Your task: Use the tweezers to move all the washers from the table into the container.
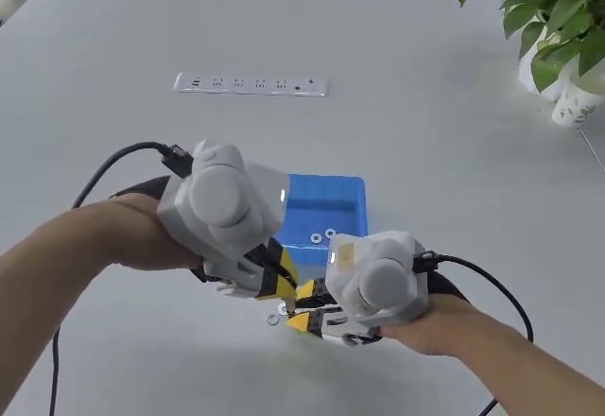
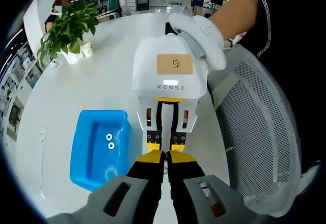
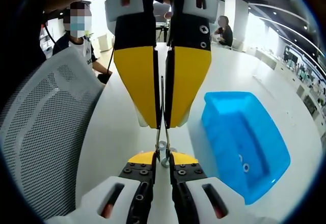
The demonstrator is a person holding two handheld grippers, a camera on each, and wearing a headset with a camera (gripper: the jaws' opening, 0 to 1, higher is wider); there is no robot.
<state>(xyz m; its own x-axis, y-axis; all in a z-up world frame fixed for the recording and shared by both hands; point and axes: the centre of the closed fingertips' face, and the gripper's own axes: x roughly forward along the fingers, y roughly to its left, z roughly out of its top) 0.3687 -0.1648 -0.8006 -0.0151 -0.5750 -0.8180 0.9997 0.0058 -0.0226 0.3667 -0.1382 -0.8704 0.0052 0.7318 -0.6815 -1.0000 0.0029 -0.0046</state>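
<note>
A blue container [image 1: 333, 199] sits mid-table with two washers [image 1: 323, 236] in it, which are also in the left gripper view [image 2: 110, 141] and the right gripper view [image 3: 243, 164]. My left gripper [image 1: 288, 288] and right gripper [image 1: 304, 320] meet tip to tip just in front of it. The left gripper's yellow jaws [image 3: 162, 124] are shut on thin metal tweezers [image 3: 162, 102]. The tweezers' lower end reaches between the shut jaws of my right gripper [image 3: 162, 159]. A loose washer [image 1: 273, 320] lies on the table under the tips.
A white power strip [image 1: 250, 85] lies at the far side of the table. A potted plant [image 1: 558, 19] stands at the back right. A mesh chair [image 2: 254, 122] is behind the right gripper. Black cables trail from both grippers.
</note>
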